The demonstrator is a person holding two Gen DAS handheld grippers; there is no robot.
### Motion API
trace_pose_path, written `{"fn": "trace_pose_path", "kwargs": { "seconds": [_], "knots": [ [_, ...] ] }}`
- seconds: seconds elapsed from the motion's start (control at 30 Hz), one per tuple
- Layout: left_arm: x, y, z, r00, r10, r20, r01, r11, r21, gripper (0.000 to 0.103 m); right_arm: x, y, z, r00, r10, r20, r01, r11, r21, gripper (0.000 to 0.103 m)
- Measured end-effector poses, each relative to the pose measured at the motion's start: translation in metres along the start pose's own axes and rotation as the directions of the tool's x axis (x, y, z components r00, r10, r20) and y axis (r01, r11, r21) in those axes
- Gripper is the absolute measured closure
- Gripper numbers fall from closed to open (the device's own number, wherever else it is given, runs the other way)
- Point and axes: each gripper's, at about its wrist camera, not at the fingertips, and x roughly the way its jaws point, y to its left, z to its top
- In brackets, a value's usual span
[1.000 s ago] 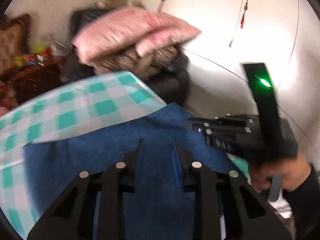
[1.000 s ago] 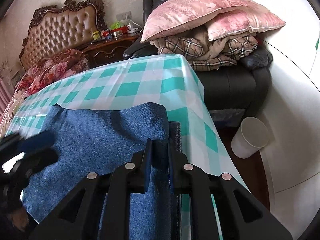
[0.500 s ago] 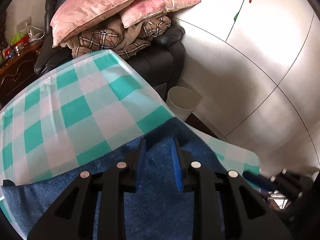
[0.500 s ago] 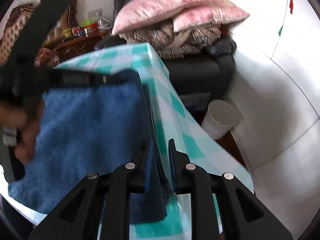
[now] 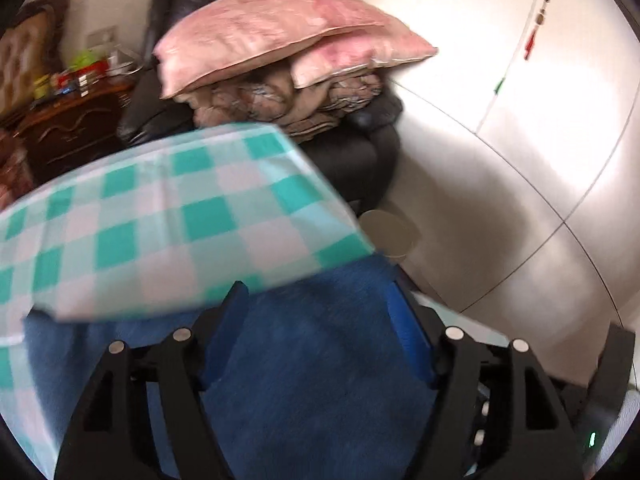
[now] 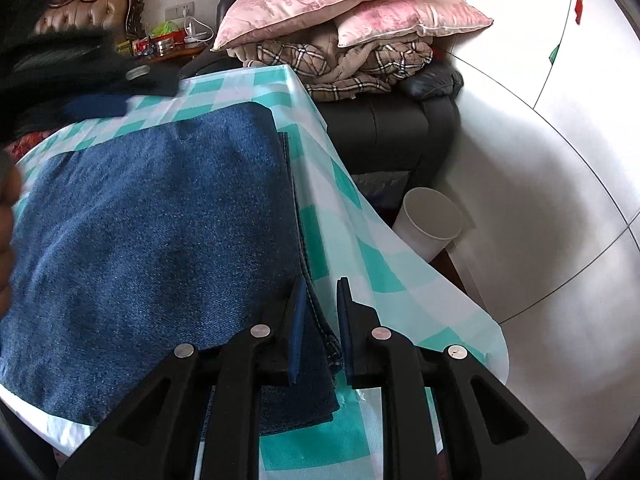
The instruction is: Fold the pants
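The blue denim pants [image 6: 152, 216] lie folded on the green-and-white checked tablecloth [image 6: 384, 276], their right edge along the table's right side. My right gripper [image 6: 320, 292] is shut on the pants' near right edge, and the seam runs up between its fingers. My left gripper [image 5: 316, 320] hangs low over the denim [image 5: 312, 384]. Its jaws are opening wide, and the cloth lies under the gap without either pad pressing on it. In the right wrist view the left gripper [image 6: 92, 80] is a dark blur at the upper left, with a hand [image 6: 6, 220] at the left edge.
Beyond the table stands a black armchair [image 6: 400, 136] piled with pink pillows [image 6: 332, 4] and plaid blankets. A white bin [image 6: 430, 222] sits on the floor by the table's right edge. White wardrobe doors [image 5: 520, 140] fill the right. A wooden nightstand [image 5: 68, 132] stands at the back left.
The left gripper's jaws have spread from a narrow gap to wide apart, and its view has swung. The right gripper has come down toward the near table edge, still shut on the pants' edge.
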Motion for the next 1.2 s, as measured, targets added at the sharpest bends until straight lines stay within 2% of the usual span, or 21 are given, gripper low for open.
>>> {"fn": "trace_pose_path", "kwargs": {
  "seconds": [0.07, 0.1, 0.13, 0.17, 0.23, 0.27, 0.37, 0.47, 0.53, 0.67, 0.73, 0.77, 0.87, 0.93, 1.0, 1.1, 1.2],
  "knots": [
    [-0.008, 0.009, -0.014, 0.995, 0.101, -0.013, -0.101, 0.994, -0.031, 0.025, 0.001, 0.001, 0.0, 1.0, -0.007, 0.002, 0.007, 1.0, -0.002, 0.088],
    [-0.013, 0.015, -0.024, 0.987, 0.159, -0.023, -0.16, 0.986, -0.054, 0.02, 0.0, 0.001, 0.0, 1.0, -0.007, 0.002, 0.007, 1.0, -0.001, 0.088],
    [-0.015, 0.02, -0.031, 0.981, 0.193, -0.031, -0.195, 0.979, -0.066, 0.014, 0.0, 0.001, -0.001, 1.0, -0.006, 0.003, 0.006, 1.0, 0.001, 0.088],
    [-0.021, 0.025, -0.041, 0.974, 0.227, -0.023, -0.228, 0.971, -0.074, 0.012, -0.001, 0.001, -0.001, 1.0, -0.007, 0.002, 0.007, 1.0, 0.002, 0.088],
    [-0.035, 0.033, -0.056, 0.971, 0.238, 0.019, -0.236, 0.969, -0.076, 0.002, -0.001, 0.002, -0.002, 1.0, -0.013, 0.003, 0.013, 1.0, -0.001, 0.088],
    [-0.038, 0.036, -0.062, 0.975, 0.223, 0.019, -0.221, 0.973, -0.069, 0.002, -0.001, 0.003, -0.002, 1.0, -0.019, 0.003, 0.019, 1.0, -0.005, 0.088],
    [-0.043, 0.046, -0.076, 0.985, 0.174, -0.017, -0.175, 0.982, -0.07, 0.002, -0.002, 0.004, -0.002, 1.0, -0.028, 0.003, 0.028, 1.0, -0.009, 0.088],
    [-0.041, 0.056, -0.097, 0.974, 0.196, -0.112, -0.205, 0.976, -0.079, 0.002, -0.002, 0.005, -0.002, 0.999, -0.039, 0.002, 0.039, 0.999, -0.012, 0.084],
    [-0.047, 0.061, -0.107, 0.975, 0.197, -0.105, -0.206, 0.975, -0.083, 0.006, -0.002, 0.007, -0.002, 0.998, -0.055, 0.003, 0.055, 0.998, -0.02, 0.083],
    [-0.066, 0.059, -0.116, 0.962, 0.265, -0.068, -0.267, 0.963, -0.032, 0.009, -0.003, 0.008, -0.003, 0.997, -0.078, -0.002, 0.078, 0.997, -0.016, 0.08],
    [-0.074, 0.061, -0.122, 0.96, 0.27, -0.071, -0.273, 0.962, -0.026, 0.022, -0.003, 0.008, -0.004, 0.996, -0.091, -0.003, 0.091, 0.996, -0.013, 0.077],
    [-0.077, 0.064, -0.125, 0.959, 0.273, -0.074, -0.276, 0.961, -0.031, 0.024, -0.003, 0.008, -0.004, 0.995, -0.101, -0.002, 0.101, 0.995, -0.014, 0.076],
    [-0.087, 0.073, -0.138, 0.957, 0.274, -0.094, -0.28, 0.958, -0.057, 0.033, -0.004, 0.006, -0.004, 0.991, -0.133, -0.005, 0.133, 0.991, -0.005, 0.066],
    [-0.095, 0.078, -0.147, 0.957, 0.272, -0.099, -0.28, 0.958, -0.067, 0.035, -0.008, 0.002, -0.003, 0.985, -0.171, -0.002, 0.171, 0.985, 0.017, 0.048],
    [-0.102, 0.081, -0.153, 0.958, 0.27, -0.098, -0.277, 0.958, -0.071, 0.038, -0.018, -0.004, -0.003, 0.982, -0.188, 0.008, 0.187, 0.98, 0.061, 0.042],
    [-0.114, 0.084, -0.16, 0.96, 0.265, -0.089, -0.272, 0.959, -0.083, 0.052, -0.035, -0.001, -0.004, 0.982, -0.186, 0.036, 0.182, 0.98, 0.085, 0.033],
    [-0.126, 0.083, -0.163, 0.968, 0.241, -0.071, -0.247, 0.964, -0.095, 0.052, -0.054, 0.015, -0.006, 0.982, -0.175, 0.071, 0.17, 0.983, 0.066, 0.027]
  ]
}}
